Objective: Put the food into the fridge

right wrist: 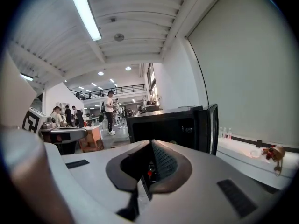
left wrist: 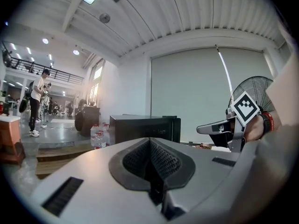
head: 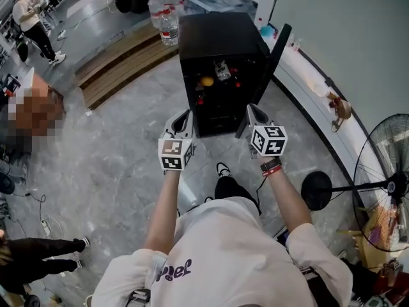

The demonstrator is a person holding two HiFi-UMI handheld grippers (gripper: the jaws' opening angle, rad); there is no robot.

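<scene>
Standing upright on the floor, the fridge is seen with its door swung wide, and the food is already found inside. An orange fruit is set on an upper shelf, a pale packet just beside it, and small red pieces lower down. Both tools are held in front of the opening, apart from it. The left gripper is pressed fully together on nothing. The right gripper is likewise closed and empty; only a red speck of the fridge's contents is glimpsed through its seam.

Only the door seems left to be shut. With 2 closed, smooth tips, its edge could be missed or slid off, and the door left ajar. A hard shove could be carried into the cabinet, so that the fruit is rolled from its shelf or the bottles just behind are knocked.

The opening is pointed toward the person, and the fridge's long axis is judged vertical. The fruit is round, with no long axis; how the packet lies cannot be told.
</scene>
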